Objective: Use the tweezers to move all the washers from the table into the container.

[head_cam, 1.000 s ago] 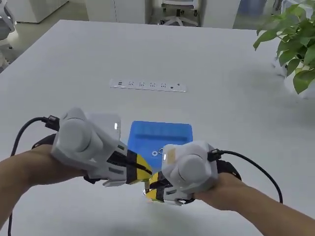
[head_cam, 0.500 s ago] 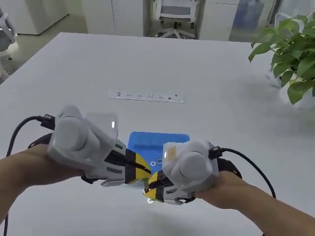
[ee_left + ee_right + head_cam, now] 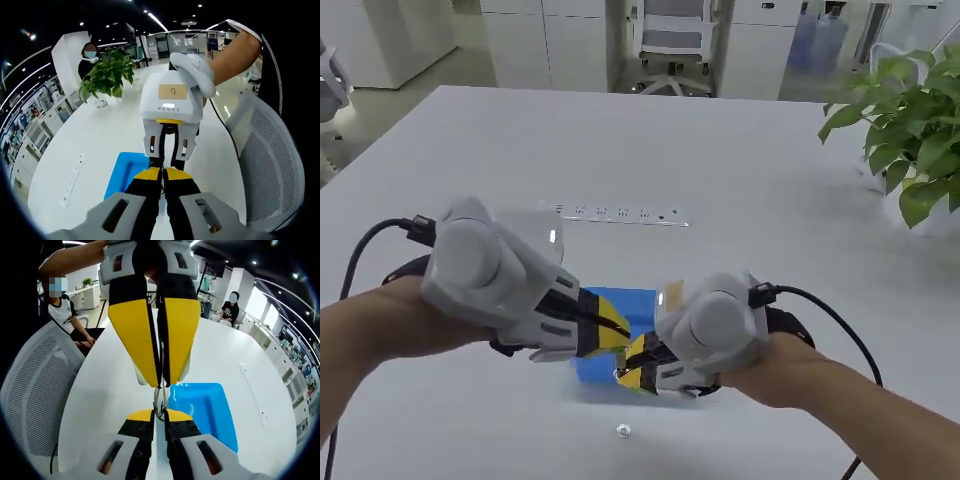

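left tool [image 3: 610,328] and right tool [image 3: 634,366] have moved over the container [image 3: 588,366], both clamped on the tweezers [image 3: 159,402].

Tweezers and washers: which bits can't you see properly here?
The tweezers: right gripper view, just a thin metal sliver; both grippers' jaws hide the rest.
The blue container: head view, the left gripper and right gripper cover most of it, so washers inside can't be counted.
The washer on the table: head view, too small for detail.
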